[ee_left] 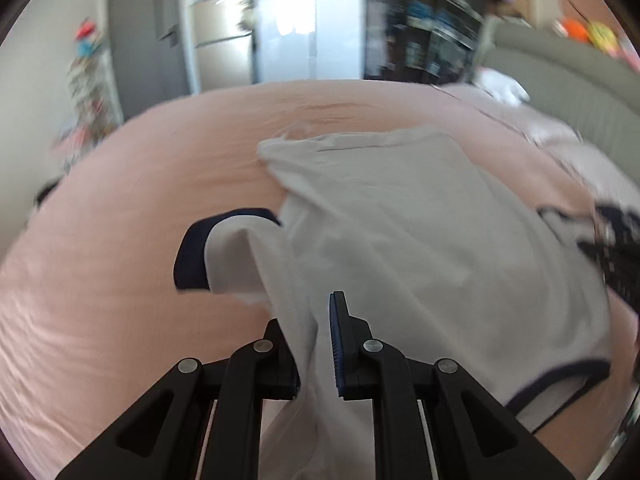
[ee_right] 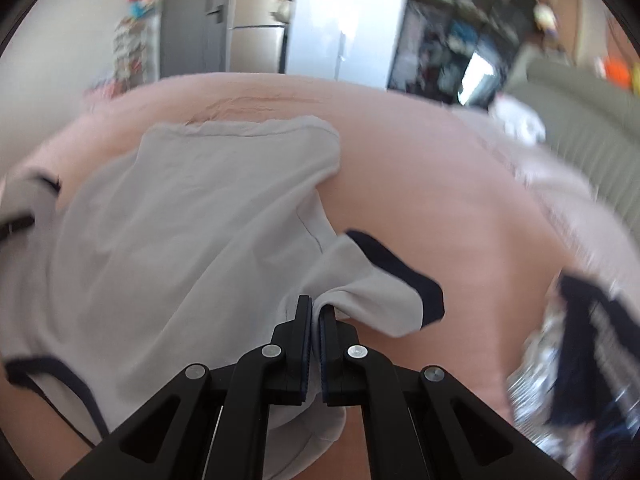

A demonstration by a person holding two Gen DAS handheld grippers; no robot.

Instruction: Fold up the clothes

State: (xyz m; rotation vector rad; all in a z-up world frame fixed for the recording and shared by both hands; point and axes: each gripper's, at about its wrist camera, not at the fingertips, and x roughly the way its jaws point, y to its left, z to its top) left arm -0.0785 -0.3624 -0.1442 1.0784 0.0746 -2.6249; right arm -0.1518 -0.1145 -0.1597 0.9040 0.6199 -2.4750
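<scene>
White T-shirt [ee_right: 192, 220], no legible print

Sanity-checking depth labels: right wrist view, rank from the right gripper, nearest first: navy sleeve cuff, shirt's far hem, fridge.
From the right gripper:
1. Navy sleeve cuff, just right of the fingers.
2. Shirt's far hem, ahead, left.
3. Fridge, against the back wall.

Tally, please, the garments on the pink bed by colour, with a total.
White T-shirt with navy trim: 1
Dark patterned garment: 1
White item near the headboard, too blurred to identify: 1
Total: 3
</scene>
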